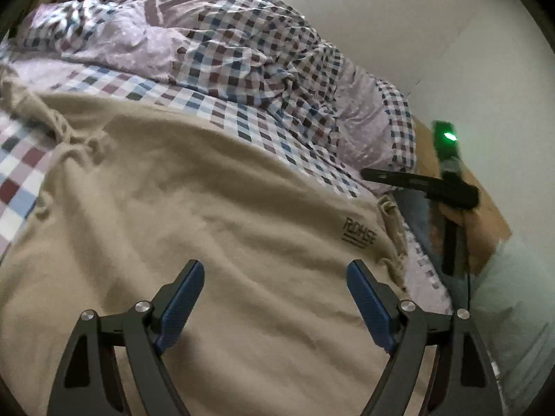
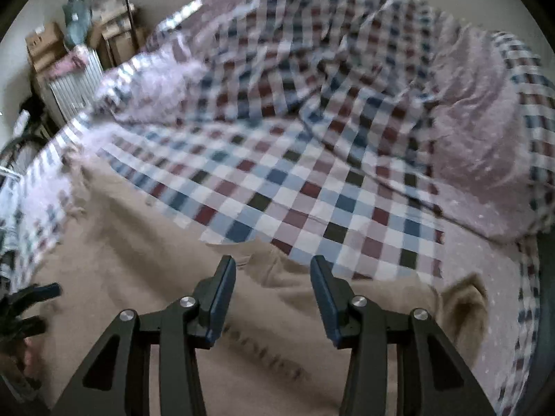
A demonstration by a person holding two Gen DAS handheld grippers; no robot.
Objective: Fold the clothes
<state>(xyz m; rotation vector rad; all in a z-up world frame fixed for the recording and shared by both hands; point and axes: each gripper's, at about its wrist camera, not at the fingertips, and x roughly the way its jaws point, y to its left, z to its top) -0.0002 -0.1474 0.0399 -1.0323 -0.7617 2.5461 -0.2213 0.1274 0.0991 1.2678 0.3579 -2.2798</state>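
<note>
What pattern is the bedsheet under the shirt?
Checked: white, blue, maroon and dark squares on the bedsheet; clearest in the right wrist view.

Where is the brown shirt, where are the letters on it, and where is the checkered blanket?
brown shirt [image 1: 215, 215]: left wrist view, on the flat middle of its cloth.
letters [image 1: 359, 233]: left wrist view, on the dark printed word near the shirt's right edge.
checkered blanket [image 2: 312, 159]: right wrist view, on its flat squares.

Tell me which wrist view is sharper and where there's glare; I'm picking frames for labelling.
Left wrist view: mostly sharp, logo on the beige garment readable, green light blooms, bright window patch at top edge. Right wrist view: motion blur smears the checked bedding, though the right gripper stays crisp. Both show fisheye bending and dark corners.
</note>
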